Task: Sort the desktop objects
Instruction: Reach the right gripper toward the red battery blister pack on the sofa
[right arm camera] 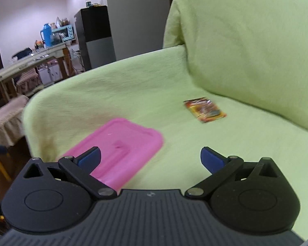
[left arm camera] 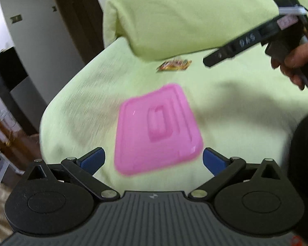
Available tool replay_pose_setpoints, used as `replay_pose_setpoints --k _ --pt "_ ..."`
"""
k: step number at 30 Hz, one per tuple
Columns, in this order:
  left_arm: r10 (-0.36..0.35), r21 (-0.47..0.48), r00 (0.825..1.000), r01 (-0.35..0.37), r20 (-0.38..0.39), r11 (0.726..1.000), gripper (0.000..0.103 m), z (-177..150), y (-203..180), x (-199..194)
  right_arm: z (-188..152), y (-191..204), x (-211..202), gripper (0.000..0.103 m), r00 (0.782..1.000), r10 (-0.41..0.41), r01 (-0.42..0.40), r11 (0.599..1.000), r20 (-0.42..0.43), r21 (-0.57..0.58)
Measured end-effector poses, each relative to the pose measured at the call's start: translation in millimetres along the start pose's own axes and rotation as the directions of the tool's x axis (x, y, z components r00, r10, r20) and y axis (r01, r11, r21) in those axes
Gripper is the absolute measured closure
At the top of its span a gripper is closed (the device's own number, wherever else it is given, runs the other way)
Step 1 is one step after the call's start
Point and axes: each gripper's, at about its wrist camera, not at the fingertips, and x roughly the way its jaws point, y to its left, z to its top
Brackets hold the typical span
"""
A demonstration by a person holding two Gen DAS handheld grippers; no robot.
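Pink lid and snack packet on a green-covered sofa seat, both hand-held grippers open and empty.

The pink lid (left arm camera: 158, 129) lies flat on the seat of the sofa (left arm camera: 82, 94), straight ahead of the left hand-held gripper (left arm camera: 153, 160), just past its spread blue fingertips (left arm camera: 92, 161) and not touching them. From the right hand-held gripper (right arm camera: 151, 157) the same lid (right arm camera: 121, 143) sits ahead and to the left, partly behind the left fingertip (right arm camera: 89, 160). The small orange-red snack packet (right arm camera: 204, 109) lies farther off, ahead and slightly right of the right hand-held gripper, well apart from the lid and near the green back cushion (right arm camera: 246, 41). In the left wrist view the packet (left arm camera: 174, 64) is beyond the lid. A person's hand (left arm camera: 293, 61) holds the right hand-held gripper's body at upper right. A dark cabinet (right arm camera: 92, 37) and a cluttered surface (right arm camera: 30, 59) stand beyond the sofa's edge.
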Motion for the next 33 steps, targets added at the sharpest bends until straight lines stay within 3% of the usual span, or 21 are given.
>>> replay_pose_setpoints --k 7,15,23,33 --pt "-0.036 0.01 0.998 0.036 0.045 0.999 0.001 49.1 -12.2 55.2 17.0 -39.2 39.7 0.001 0.999 -0.046 0.044 0.996 -0.023 -0.076" --pt "-0.066 0.01 0.994 0.065 0.082 0.998 0.001 80.2 -12.3 115.3 40.3 -82.3 107.3 0.001 0.997 -0.052 0.044 0.991 -0.054 -0.126" --pt "-0.089 0.002 0.994 0.089 0.061 0.996 0.001 85.7 -6.1 163.5 53.2 -113.2 184.6 0.001 0.992 -0.046 0.036 0.995 -0.114 -0.088" --pt "-0.125 -0.03 0.99 0.127 0.059 0.991 0.001 84.3 -1.8 190.2 51.1 -118.7 237.9 0.001 0.985 -0.073 0.053 0.99 -0.157 -0.128"
